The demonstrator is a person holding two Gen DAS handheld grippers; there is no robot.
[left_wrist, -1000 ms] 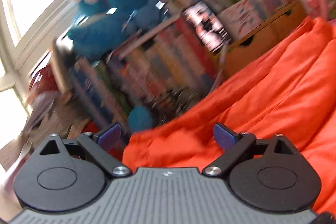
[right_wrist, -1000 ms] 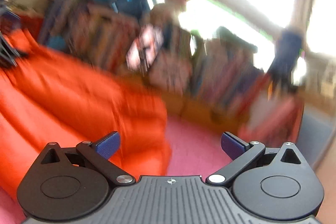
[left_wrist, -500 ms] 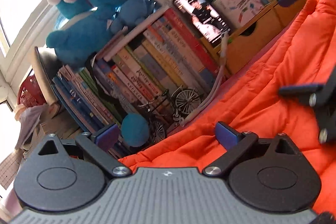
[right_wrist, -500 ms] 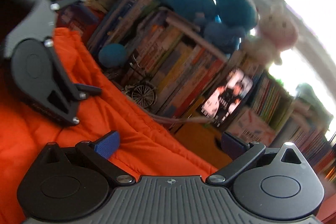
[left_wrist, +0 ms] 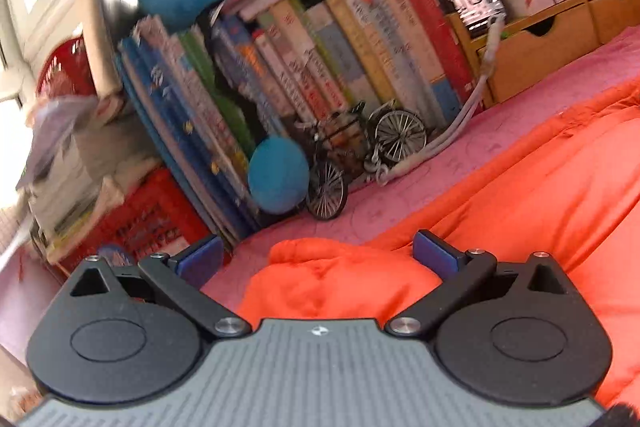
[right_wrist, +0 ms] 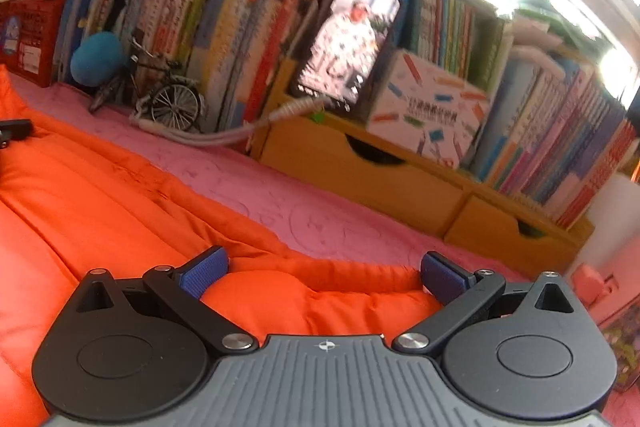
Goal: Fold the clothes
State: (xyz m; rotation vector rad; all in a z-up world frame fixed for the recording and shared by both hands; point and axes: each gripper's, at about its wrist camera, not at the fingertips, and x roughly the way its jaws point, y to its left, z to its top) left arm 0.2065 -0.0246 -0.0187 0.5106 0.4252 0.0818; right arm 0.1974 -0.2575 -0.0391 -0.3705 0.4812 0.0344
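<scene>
Now we bring both claws, left [left_wrist: 316, 253] and right [right_wrist: 324, 269], wide open and empty, low over the orange jacket [left_wrist: 520, 195] spread on the pink bedcover [right_wrist: 320, 211], apparently to grab its far edge for folding

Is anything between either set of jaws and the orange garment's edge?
Nothing visible. The orange garment bulges between the open jaws of the left gripper and the right gripper; neither grips it.
</scene>
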